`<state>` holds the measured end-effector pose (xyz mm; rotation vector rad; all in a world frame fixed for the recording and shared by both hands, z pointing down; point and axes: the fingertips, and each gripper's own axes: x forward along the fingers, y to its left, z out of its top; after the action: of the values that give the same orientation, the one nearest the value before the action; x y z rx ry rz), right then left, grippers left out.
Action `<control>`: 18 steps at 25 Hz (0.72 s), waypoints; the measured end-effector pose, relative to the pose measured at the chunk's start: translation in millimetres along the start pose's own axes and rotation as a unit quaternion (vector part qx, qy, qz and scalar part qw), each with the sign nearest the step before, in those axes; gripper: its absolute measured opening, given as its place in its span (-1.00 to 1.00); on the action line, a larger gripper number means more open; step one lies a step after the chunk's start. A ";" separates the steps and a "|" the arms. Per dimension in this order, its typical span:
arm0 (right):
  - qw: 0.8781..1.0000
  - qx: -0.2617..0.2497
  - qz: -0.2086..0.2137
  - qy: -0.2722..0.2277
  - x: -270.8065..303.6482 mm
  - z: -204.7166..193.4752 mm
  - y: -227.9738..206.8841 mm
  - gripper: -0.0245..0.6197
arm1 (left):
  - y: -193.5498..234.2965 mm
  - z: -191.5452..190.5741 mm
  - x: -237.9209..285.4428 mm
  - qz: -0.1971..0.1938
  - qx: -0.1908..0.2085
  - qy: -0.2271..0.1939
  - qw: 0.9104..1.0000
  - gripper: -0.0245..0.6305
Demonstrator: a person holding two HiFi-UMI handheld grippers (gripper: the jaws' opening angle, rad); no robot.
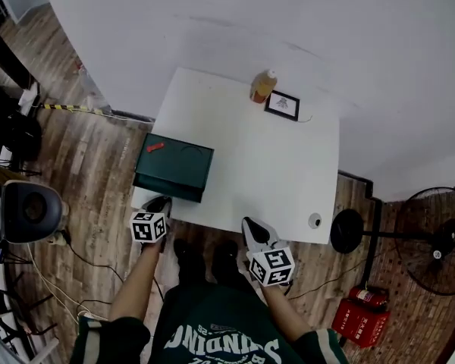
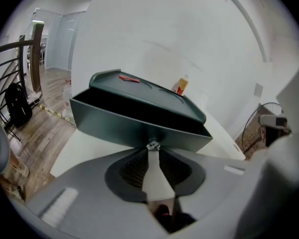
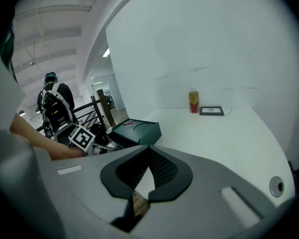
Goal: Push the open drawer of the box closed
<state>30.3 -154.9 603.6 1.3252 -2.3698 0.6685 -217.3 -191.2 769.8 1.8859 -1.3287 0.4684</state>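
Observation:
A dark green box (image 1: 176,163) stands at the white table's (image 1: 273,180) left front, with its drawer (image 2: 129,127) pulled out toward me. A small red thing (image 2: 129,78) lies on the box's lid. My left gripper (image 1: 161,202) is right at the drawer's front. In the left gripper view (image 2: 153,148) its jaws are shut, tips at the small silvery knob (image 2: 153,144) in the middle of the drawer front. My right gripper (image 1: 250,223) hovers shut and empty at the table's front edge, right of the box, and points across the table (image 3: 149,147).
A bottle (image 1: 263,86) and a small framed picture (image 1: 282,105) stand at the table's far edge by the wall. A round grommet (image 1: 314,221) marks the front right corner. On the wooden floor are a fan (image 1: 432,241) and a red extinguisher (image 1: 362,317) at right, cables and gear at left.

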 end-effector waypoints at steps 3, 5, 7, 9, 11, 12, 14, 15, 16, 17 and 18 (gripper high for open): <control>1.000 0.006 -0.010 -0.001 -6.1 -2.0 -7.7 -0.92 | 0.5 8.3 7.2 -0.003 0.000 0.000 1.000 -0.55; 1.000 0.009 -0.016 -0.002 -9.0 -2.1 -13.0 -0.92 | 1.2 13.0 11.0 -0.002 0.002 0.001 1.000 -0.55; 1.000 0.011 -0.021 -0.004 -11.1 -0.1 -18.0 -0.92 | 1.8 16.9 14.0 -0.001 0.003 0.003 1.000 -0.55; 1.000 0.013 -0.024 -0.008 -12.8 2.6 -21.9 -0.92 | 1.7 19.8 16.8 -0.001 0.001 0.005 1.000 -0.55; 1.000 0.014 -0.025 -0.011 -13.8 3.7 -23.8 -0.92 | 2.0 22.6 19.5 -0.001 0.000 0.005 1.000 -0.55; 0.999 0.015 -0.026 -0.012 -14.3 3.6 -24.3 -0.92 | 2.4 23.8 20.6 -0.001 -0.001 0.005 1.000 -0.55; 0.999 0.018 -0.027 -0.012 -16.0 2.6 -25.2 -0.92 | 2.9 25.3 22.7 -0.003 -0.006 0.003 1.000 -0.55; 0.999 0.019 -0.028 -0.012 -17.0 1.8 -25.7 -0.92 | 3.2 25.9 23.5 -0.003 -0.008 0.003 1.000 -0.55; 0.999 0.020 -0.028 -0.012 -17.9 0.9 -26.1 -0.92 | 3.4 26.7 24.0 -0.004 -0.009 0.003 1.000 -0.55; 0.999 0.021 -0.028 -0.011 -18.8 -0.2 -26.6 -0.92 | 3.3 27.5 24.4 -0.005 -0.010 0.002 1.000 -0.55; 0.999 0.021 -0.029 -0.011 -19.9 -1.6 -27.3 -0.92 | 2.9 28.1 24.8 -0.006 -0.010 0.002 1.000 -0.55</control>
<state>64.0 -152.5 601.2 1.4196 -2.3374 0.6946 -213.9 -228.6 769.6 1.8757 -1.3134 0.4503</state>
